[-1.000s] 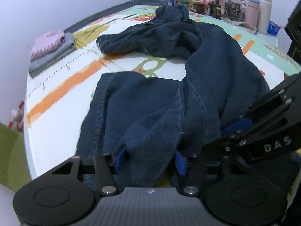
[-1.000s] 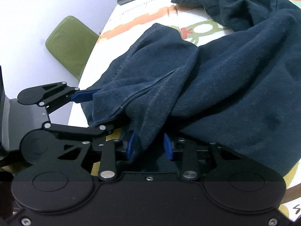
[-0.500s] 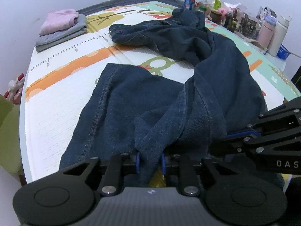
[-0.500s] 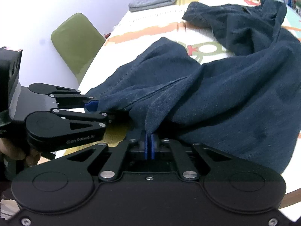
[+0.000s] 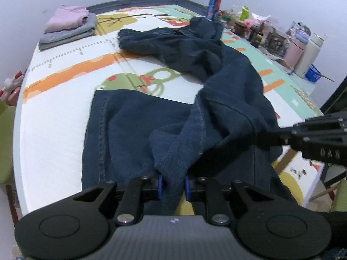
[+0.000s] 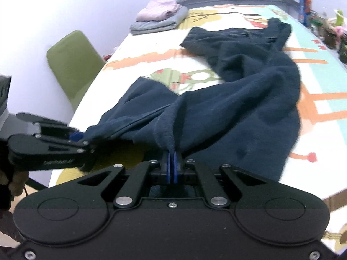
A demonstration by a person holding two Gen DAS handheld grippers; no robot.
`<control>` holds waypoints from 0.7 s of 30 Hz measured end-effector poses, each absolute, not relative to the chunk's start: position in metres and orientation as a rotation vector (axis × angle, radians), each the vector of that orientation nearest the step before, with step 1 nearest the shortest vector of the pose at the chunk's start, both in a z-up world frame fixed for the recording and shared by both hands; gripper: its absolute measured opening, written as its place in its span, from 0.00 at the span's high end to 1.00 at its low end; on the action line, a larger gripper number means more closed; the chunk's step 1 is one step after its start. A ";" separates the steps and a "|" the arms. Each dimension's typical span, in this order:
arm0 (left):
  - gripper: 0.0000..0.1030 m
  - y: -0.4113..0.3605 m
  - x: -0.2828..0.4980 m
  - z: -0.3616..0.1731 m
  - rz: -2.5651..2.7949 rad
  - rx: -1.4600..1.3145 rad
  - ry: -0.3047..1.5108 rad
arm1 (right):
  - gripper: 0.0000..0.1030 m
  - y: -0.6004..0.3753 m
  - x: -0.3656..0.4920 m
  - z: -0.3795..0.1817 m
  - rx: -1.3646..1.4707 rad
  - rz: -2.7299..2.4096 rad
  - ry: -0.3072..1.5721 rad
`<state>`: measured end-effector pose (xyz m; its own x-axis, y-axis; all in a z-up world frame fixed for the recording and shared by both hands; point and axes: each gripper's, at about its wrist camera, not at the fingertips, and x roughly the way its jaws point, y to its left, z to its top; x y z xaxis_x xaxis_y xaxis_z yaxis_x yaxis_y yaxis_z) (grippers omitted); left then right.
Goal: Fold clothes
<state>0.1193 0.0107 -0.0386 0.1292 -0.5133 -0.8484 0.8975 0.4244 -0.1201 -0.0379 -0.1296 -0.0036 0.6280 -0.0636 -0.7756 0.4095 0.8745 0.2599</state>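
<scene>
Both grippers, left [image 5: 172, 186] and right [image 6: 172, 166], are pinching the jeans [image 5: 216, 112] hem; denim is hanging heavy, limp.

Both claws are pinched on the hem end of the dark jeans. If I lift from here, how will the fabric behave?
Probably floppy: the jeans already sag in loose folds between the left claw and right claw. Likely heavy for cloth, since most of the denim lies bunched across the mat and would drag. The thin pinch at the right claw might slip.
</scene>
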 end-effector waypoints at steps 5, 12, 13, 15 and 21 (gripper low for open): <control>0.81 0.011 0.099 -0.043 -1.103 0.480 0.996 | 0.98 -0.139 -0.062 0.002 0.460 -0.336 0.845; 0.83 0.010 0.078 -0.045 -1.124 0.478 1.004 | 0.98 -0.146 -0.093 0.009 0.472 -0.409 0.826; 0.83 0.009 0.076 -0.045 -1.125 0.483 1.004 | 0.98 -0.148 -0.097 0.009 0.478 -0.423 0.823; 0.84 0.006 0.071 -0.045 -1.126 0.503 0.999 | 0.98 -0.150 -0.106 0.011 0.484 -0.450 0.817; 0.85 0.001 0.060 -0.044 -1.105 0.536 0.993 | 0.99 -0.154 -0.128 0.020 0.472 -0.526 0.796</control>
<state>0.0595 0.0014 -0.0442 0.1072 -0.4840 -0.8685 0.9150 0.3898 -0.1043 -0.1279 -0.1541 0.0197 0.5863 -0.2614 -0.7668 0.6027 0.7732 0.1972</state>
